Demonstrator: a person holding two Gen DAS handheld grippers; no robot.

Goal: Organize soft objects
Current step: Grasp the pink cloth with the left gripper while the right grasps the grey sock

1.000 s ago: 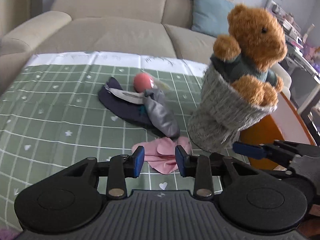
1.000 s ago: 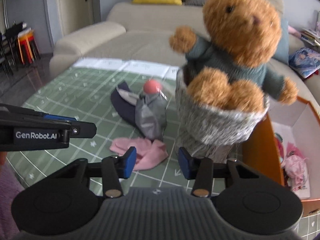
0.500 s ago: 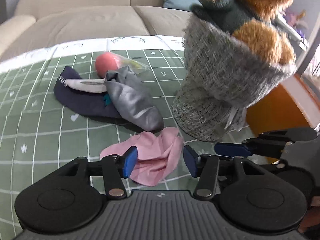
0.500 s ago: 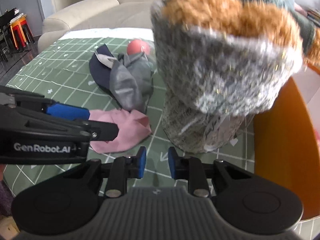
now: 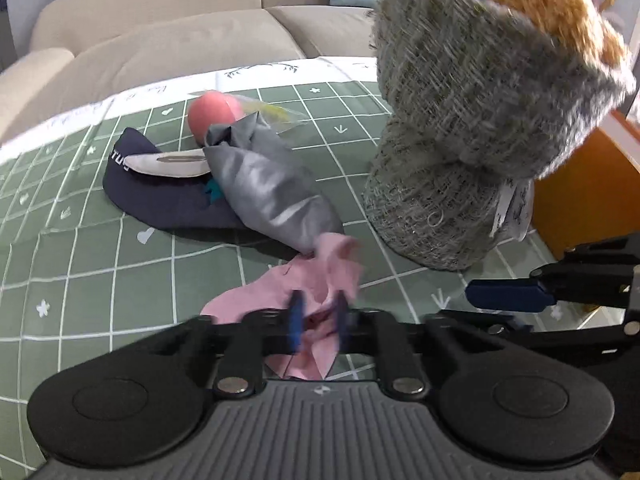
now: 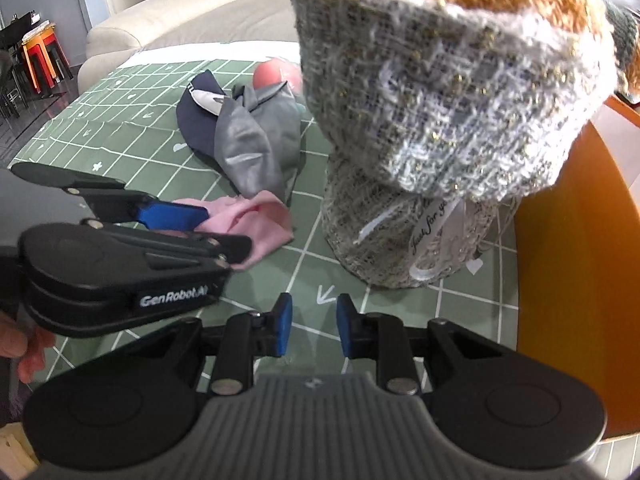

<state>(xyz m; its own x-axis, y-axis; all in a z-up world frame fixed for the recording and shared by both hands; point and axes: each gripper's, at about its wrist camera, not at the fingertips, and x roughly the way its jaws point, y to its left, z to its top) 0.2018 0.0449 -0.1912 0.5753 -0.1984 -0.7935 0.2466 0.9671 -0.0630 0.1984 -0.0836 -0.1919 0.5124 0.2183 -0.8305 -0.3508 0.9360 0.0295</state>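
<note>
left gripper [image 5: 318, 322] just closing, right gripper [image 6: 312, 330] parted

Both wrist views look steeply down, close (sharing pink cloth [image 5: 304, 284]).

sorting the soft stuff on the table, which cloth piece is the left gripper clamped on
The pink cloth: the left gripper, whose jaws have just been closing, pinches its bunched near edge. The grey cloth and navy cloth lie untouched farther back.
</note>
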